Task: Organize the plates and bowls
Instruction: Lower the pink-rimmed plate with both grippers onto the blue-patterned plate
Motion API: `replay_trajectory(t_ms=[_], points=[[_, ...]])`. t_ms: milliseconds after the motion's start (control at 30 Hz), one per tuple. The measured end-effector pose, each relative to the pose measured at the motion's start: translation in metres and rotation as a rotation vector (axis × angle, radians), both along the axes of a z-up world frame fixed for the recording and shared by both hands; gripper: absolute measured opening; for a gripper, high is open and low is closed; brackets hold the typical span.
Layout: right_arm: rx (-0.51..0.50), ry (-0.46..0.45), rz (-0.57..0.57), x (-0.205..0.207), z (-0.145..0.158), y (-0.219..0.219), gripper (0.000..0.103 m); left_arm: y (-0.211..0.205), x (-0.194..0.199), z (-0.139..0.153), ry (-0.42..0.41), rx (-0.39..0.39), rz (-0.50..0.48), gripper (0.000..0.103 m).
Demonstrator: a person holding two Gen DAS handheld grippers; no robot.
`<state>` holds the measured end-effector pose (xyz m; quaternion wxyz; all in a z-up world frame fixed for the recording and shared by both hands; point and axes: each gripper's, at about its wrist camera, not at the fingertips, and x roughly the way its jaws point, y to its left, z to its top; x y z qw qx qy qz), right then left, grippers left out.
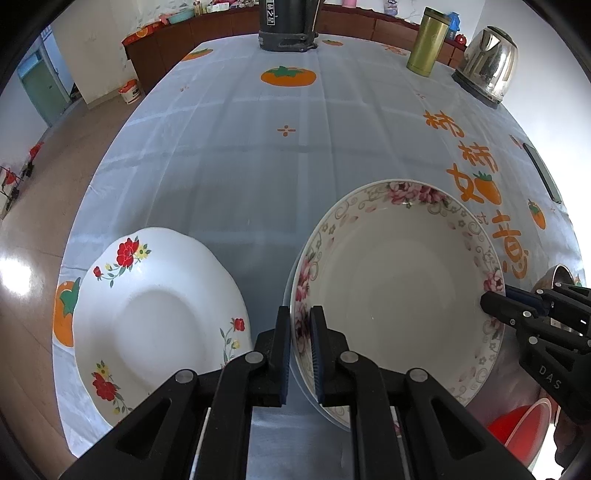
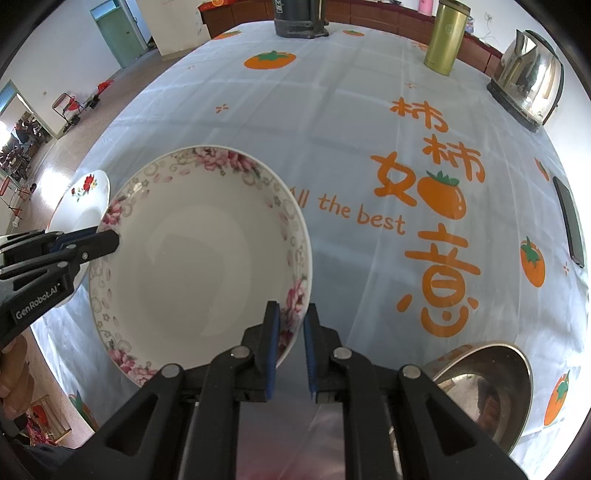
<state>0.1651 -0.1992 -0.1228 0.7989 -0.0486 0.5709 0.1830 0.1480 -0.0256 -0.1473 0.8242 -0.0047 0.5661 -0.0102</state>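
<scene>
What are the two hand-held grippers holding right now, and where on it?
Both grip the pink-flowered plate by its rim: the left hand-held gripper on its left edge, the right hand-held gripper on the opposite edge.

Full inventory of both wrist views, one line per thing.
pink-flower plate: 1, cream, pink floral rim, centre, held at both edges
red-flower plate: 1, white, to its left
steel bowl: 1, silver, near right
red bowl: 1, near right corner
flask: 1, green-gold, far right
kettle: 1, steel, far right
dark appliance: 1, far centre
phone: 1, black, right edge
tablecloth: 1, pale blue, orange persimmons
left gripper: black, shut on plate's left rim
right gripper: black, shut on plate's right rim
</scene>
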Motion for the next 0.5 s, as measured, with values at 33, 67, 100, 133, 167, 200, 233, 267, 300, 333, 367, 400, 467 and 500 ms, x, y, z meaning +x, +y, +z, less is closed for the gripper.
replay_trajectory(t_ms=[33, 67, 100, 133, 167, 200, 233, 267, 300, 333, 367, 400, 467, 500], points=[[0.000, 0.000, 0.000, 0.0001, -0.0002, -0.0002, 0.013, -0.0002, 0.0000, -0.0001, -0.002, 0.002, 0.000, 0.011], [0.000, 0.000, 0.000, -0.0002, -0.0003, -0.0002, 0.013, -0.0003, -0.0001, -0.0002, -0.003, 0.003, 0.000, 0.011], [0.000, -0.001, 0.000, -0.0004, -0.0003, 0.0001, 0.013, -0.0002, -0.0002, -0.0002, -0.004, 0.003, 0.001, 0.011], [0.000, -0.001, 0.000, -0.0002, -0.0006, -0.0004, 0.013, 0.0000, -0.0004, -0.0003, -0.005, 0.002, 0.001, 0.011], [0.000, -0.001, 0.000, -0.0005, -0.0005, 0.0000, 0.013, 0.0000, -0.0009, -0.0004, -0.008, 0.002, 0.001, 0.011], [0.000, -0.001, -0.001, -0.0004, -0.0006, -0.0002, 0.013, -0.0003, -0.0012, -0.0007, -0.010, 0.002, 0.001, 0.011], [0.000, -0.001, 0.000, -0.0003, -0.0004, 0.0000, 0.013, -0.0004, -0.0015, -0.0009, -0.011, 0.003, 0.000, 0.011], [0.000, -0.001, 0.000, -0.0001, -0.0003, 0.0001, 0.013, -0.0007, -0.0019, -0.0010, -0.012, 0.005, -0.001, 0.011], [-0.001, -0.001, 0.001, 0.0002, -0.0005, 0.0000, 0.013, -0.0004, -0.0020, -0.0007, -0.012, 0.006, -0.002, 0.011], [-0.004, -0.001, 0.002, 0.0003, -0.0005, 0.0001, 0.013, -0.0001, -0.0019, -0.0006, -0.012, 0.006, -0.001, 0.011], [-0.004, -0.001, 0.002, 0.0000, -0.0005, 0.0003, 0.013, 0.0002, -0.0019, -0.0006, -0.012, 0.005, -0.001, 0.011], [-0.005, -0.001, 0.002, -0.0002, -0.0008, 0.0003, 0.013, -0.0001, -0.0021, -0.0006, -0.012, 0.006, -0.002, 0.011], [-0.008, -0.003, 0.004, -0.0001, -0.0011, 0.0004, 0.013, -0.0005, -0.0023, -0.0004, -0.013, 0.010, -0.003, 0.011], [-0.013, -0.005, 0.007, -0.0003, -0.0013, 0.0007, 0.013, -0.0010, -0.0026, -0.0005, -0.015, 0.014, -0.005, 0.011]])
